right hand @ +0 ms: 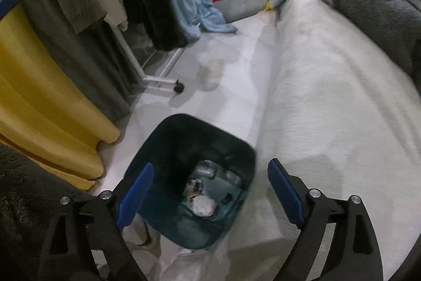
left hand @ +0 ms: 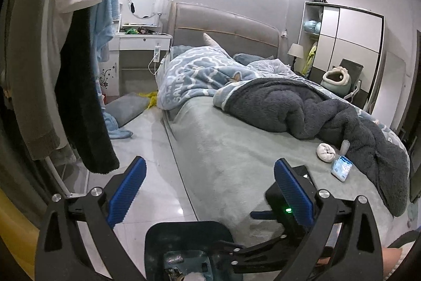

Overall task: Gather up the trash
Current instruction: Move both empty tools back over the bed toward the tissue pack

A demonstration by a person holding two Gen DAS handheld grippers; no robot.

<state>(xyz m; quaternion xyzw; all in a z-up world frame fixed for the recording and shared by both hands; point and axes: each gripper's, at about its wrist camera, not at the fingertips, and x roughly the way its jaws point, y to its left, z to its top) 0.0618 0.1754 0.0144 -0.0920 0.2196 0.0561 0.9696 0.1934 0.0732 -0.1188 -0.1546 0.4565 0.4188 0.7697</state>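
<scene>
A dark teal trash bin (right hand: 168, 144) stands on the floor beside the bed; a white crumpled wad (right hand: 202, 204) and other scraps lie in its bottom. My right gripper (right hand: 210, 188) is open and empty right above the bin's mouth. The bin's rim also shows in the left wrist view (left hand: 189, 228), below my left gripper (left hand: 209, 178), which is open and empty over the bed's edge. On the bed lie a white crumpled wad (left hand: 325, 152) and a blue-and-white tissue pack (left hand: 341, 167), off to the right of the left gripper.
The bed (left hand: 223, 138) carries a grey fleece blanket (left hand: 315, 109) and a blue patterned quilt (left hand: 194, 75). A clothes rack (right hand: 160, 78) with hanging garments and a yellow curtain (right hand: 44, 102) line the left. A grey cushion (left hand: 126, 107) lies on the floor. A black device (left hand: 286, 204) sits behind the left gripper's right finger.
</scene>
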